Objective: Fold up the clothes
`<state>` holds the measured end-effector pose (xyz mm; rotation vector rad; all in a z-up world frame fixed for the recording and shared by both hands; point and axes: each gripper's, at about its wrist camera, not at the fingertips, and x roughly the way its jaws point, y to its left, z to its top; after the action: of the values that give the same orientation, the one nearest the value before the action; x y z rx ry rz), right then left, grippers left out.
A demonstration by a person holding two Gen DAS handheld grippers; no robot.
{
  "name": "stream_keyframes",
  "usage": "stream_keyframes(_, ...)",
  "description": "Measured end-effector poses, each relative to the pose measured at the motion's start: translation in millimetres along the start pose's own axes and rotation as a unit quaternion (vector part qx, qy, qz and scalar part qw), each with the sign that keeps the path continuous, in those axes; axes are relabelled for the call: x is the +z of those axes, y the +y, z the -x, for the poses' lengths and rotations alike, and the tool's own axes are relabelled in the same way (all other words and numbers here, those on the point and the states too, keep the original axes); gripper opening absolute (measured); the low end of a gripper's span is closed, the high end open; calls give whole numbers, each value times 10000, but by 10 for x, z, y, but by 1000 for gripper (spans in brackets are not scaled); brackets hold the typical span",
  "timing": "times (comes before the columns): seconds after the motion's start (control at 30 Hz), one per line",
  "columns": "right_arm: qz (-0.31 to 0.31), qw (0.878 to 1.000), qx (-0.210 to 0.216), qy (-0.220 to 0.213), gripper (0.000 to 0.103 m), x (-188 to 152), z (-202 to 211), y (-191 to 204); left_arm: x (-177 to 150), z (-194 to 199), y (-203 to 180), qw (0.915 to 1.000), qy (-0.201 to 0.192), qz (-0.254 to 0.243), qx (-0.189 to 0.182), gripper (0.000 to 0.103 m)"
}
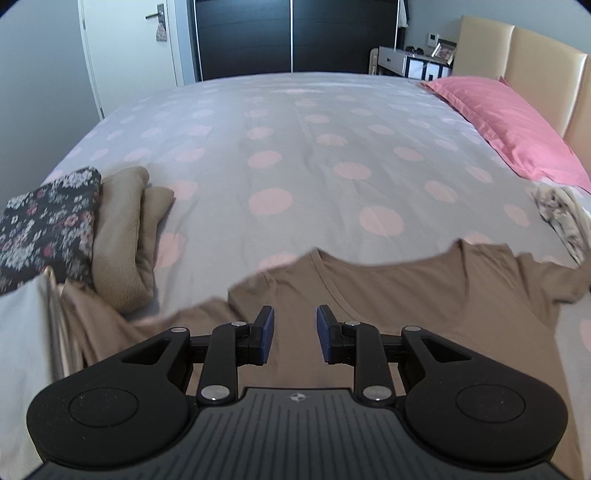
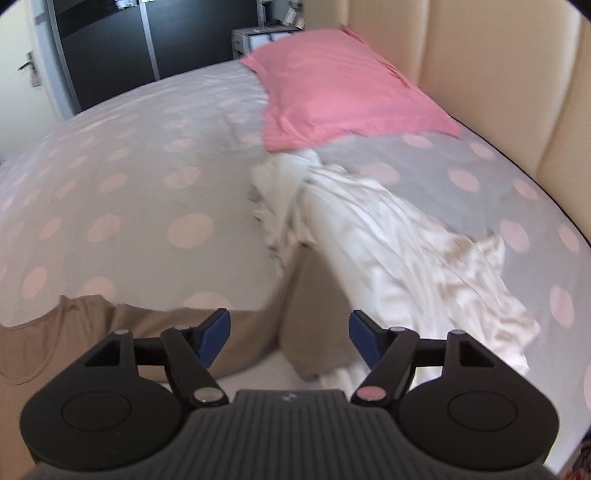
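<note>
Left gripper (image 1: 294,334): jaws parted by a moderate gap, nothing between the pads, poised over the chest of the tan shirt (image 1: 424,295).

Shirt lies flat on the bed (image 1: 295,147) at the near edge, neckline facing away from the camera, sleeves spread to either side.

Right gripper (image 2: 290,338): jaws spread wider than the left's, empty, over the shirt's sleeve (image 2: 314,314).

Left view only:
- folded stack at the left of the bed: floral piece (image 1: 44,225), beige piece (image 1: 125,236) just beside it
- white cloth (image 1: 22,350) at the near left edge
- door (image 1: 129,48) and dark wardrobe (image 1: 295,33) beyond the foot of the bed

Right view only:
- full extent of the white heap (image 2: 388,251), crumpled, overlapping the sleeve; in the left view it shows only as a sliver at the right edge
- heap's far end touches the pink pillow (image 2: 332,85)

Both views: pillow against the cream headboard (image 2: 480,74). Right view is somewhat blurred.
</note>
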<state>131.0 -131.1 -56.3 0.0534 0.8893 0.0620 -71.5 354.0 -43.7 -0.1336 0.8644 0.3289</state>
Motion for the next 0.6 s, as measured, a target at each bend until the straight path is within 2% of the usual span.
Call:
stream_keyframes(0.1,-231,9997,-89,85,68,-28,-57,-190,-152,79,-62,9999,147,9,-51,27)
stream_keyframes(0.17,-276,9994,-131,136,53,-17,-129,-238,-238,67,-80,9997,222,24,-83,28)
stream_keyframes(0.23,-317,9991,-130,258,44,-18,-202,-259,-305,30,-92,9996,269,57,-59,28)
stream_keyframes(0.4,-307,9987,-121,393,40,-58,-286,-286,-338,-53,-101,9993,336,173,-78,28)
stream_keyframes(0.6,-293,9976,-158,609,26,-92,-442,-304,-306,-80,-83,9986,326,372,-166,28)
